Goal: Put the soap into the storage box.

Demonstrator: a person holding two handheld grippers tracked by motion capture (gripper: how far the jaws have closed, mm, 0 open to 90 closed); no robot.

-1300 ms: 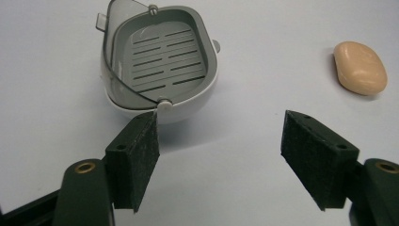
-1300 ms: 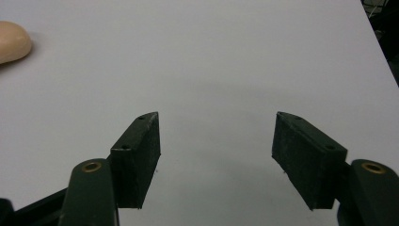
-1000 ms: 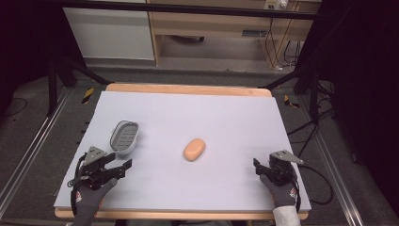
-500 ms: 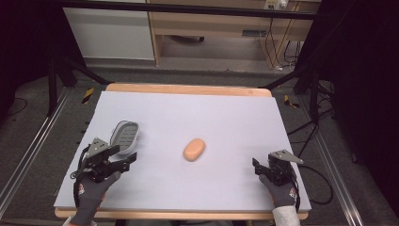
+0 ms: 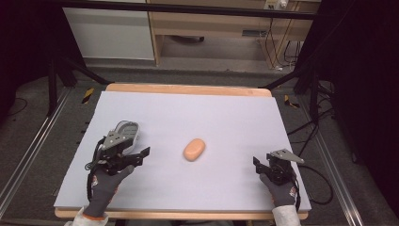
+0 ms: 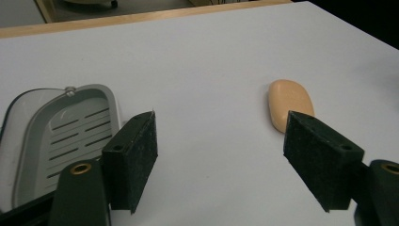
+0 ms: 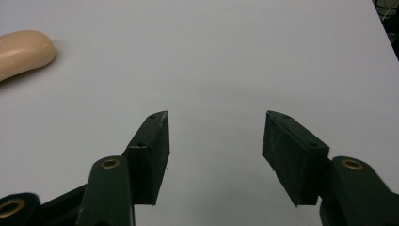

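We have the soap [image 5: 194,149] lying flat mid-surface [image 5: 226,113], untouched, with the tray [image 5: 126,132] well to its left. The left gripper [image 5: 134,158] hovers just beside the tray, jaws spread wide with nothing between them; in its own view the soap [image 6: 288,104] sits beyond the right-hand jaw and the tray [image 6: 70,136] behind the other. The right gripper [image 5: 257,165] sits near the front right edge, jaws parted with nothing between them, having just been closing on air. Risks we judge: the smooth rounded bar may squirt sideways if pinched off-centre, and the left jaw could clip the tray rim and shove it.
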